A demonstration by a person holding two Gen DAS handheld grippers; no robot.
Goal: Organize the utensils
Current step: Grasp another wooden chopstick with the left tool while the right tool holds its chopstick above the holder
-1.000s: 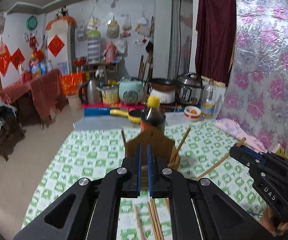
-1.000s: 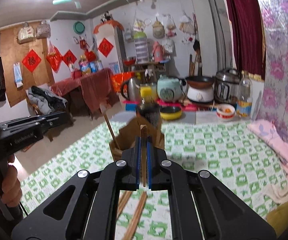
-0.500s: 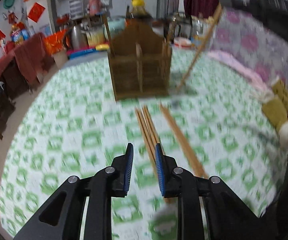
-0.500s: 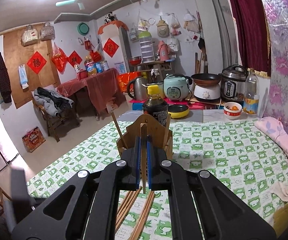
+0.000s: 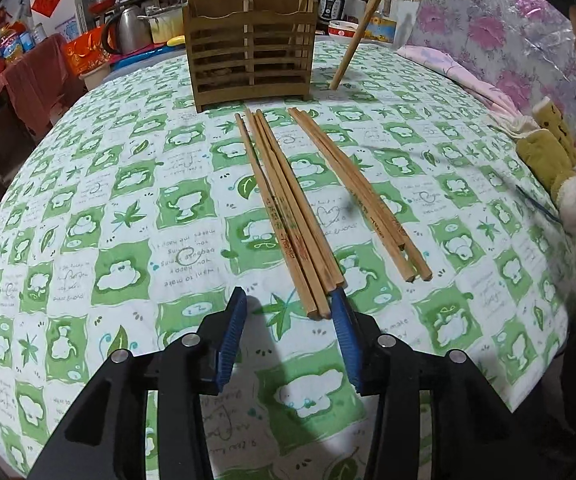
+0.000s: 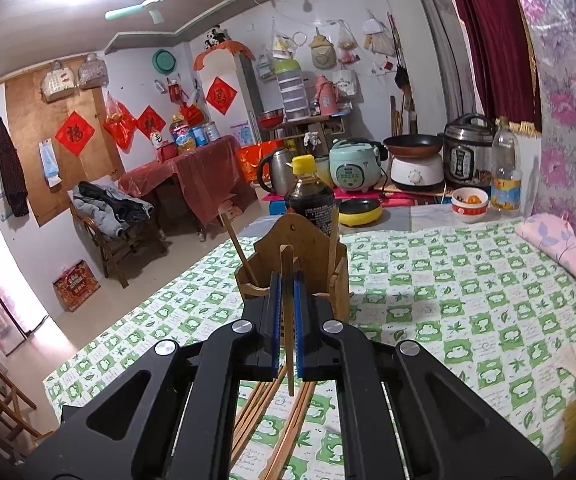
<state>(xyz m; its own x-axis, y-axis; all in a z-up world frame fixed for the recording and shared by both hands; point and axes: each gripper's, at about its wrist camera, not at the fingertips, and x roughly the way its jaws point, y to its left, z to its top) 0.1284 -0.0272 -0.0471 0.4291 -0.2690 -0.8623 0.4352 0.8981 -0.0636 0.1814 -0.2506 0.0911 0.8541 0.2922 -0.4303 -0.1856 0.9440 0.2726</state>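
A slatted wooden utensil holder (image 5: pixel 249 40) stands at the far side of the green-checked tablecloth (image 5: pixel 127 208). Before it lie a bundle of three chopsticks (image 5: pixel 283 208) and a pair (image 5: pixel 360 196). My left gripper (image 5: pixel 288 312) points down at the cloth. Its jaws are opening, and the bundle's near ends lie between them, unpressed. My right gripper (image 6: pixel 286 284) is shut on one chopstick (image 6: pixel 288 320), held upright before the holder (image 6: pixel 308 248). That chopstick (image 5: pixel 362 28) slants down just right of the holder in the left wrist view. The holder has one chopstick (image 6: pixel 235 248) on its left and another (image 6: pixel 332 236) on its right.
A dark sauce bottle (image 6: pixel 310 200) stands behind the holder. A plush toy (image 5: pixel 556 160) and pink cloth (image 6: pixel 560 248) lie along the right side. Cookers, a kettle and a bowl (image 6: pixel 470 204) crowd the bench beyond the far edge. Left of the table the floor drops away.
My left gripper dropped and tilted down to the cloth, and its jaws went from shut to apart around the chopstick ends. The right gripper still holds its chopstick, slightly lower.
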